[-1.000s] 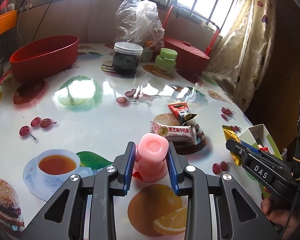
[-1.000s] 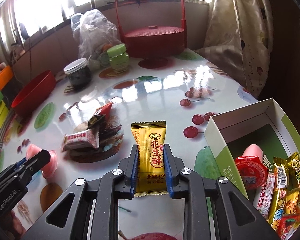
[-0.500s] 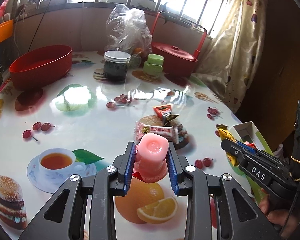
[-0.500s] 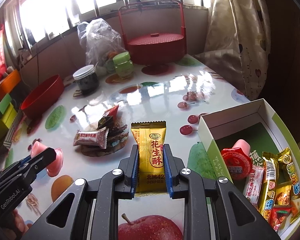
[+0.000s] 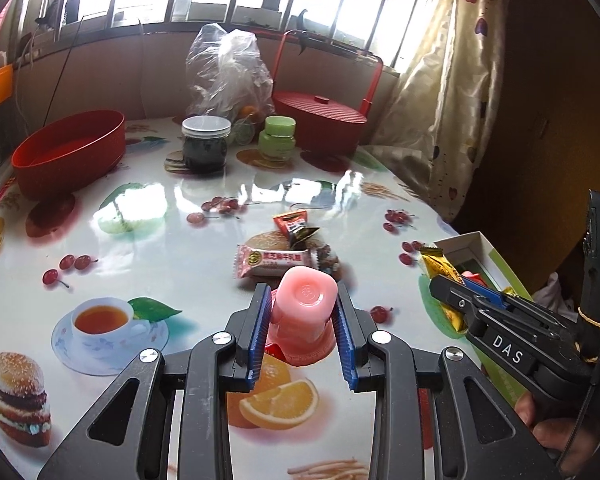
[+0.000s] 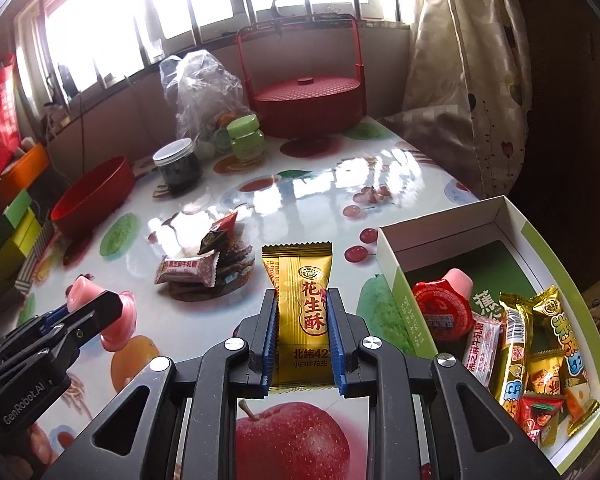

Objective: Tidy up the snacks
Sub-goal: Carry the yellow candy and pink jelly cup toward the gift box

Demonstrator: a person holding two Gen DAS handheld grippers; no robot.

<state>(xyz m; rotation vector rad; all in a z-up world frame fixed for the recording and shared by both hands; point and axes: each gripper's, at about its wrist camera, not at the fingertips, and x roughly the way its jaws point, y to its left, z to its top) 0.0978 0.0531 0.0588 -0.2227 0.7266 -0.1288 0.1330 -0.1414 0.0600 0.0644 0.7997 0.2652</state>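
Observation:
My left gripper [image 5: 302, 300] is shut on a pink jelly cup [image 5: 306, 312] and holds it above the table. My right gripper [image 6: 302, 302] is shut on a yellow peanut-candy packet [image 6: 302, 300], held above the table just left of the white and green snack box [image 6: 392, 268]. The box holds a red-lidded jelly cup [image 6: 444, 308] and several wrapped snacks. A pink wrapped bar [image 6: 188, 270] and two small packets [image 6: 218, 234] lie on the table's middle. The left gripper with the cup shows in the right wrist view [image 6: 100, 312]; the right gripper shows in the left wrist view [image 5: 456, 300].
A red oval tub [image 5: 68, 152], a dark jar [image 5: 204, 144], a green jar [image 5: 278, 138], a plastic bag [image 5: 228, 76] and a red lidded basket [image 5: 320, 120] stand at the table's far side. A curtain [image 5: 448, 100] hangs at the right.
Both grippers have risen and drawn back from the table, each keeping its snack. The snack box shows more fully in the right wrist view.

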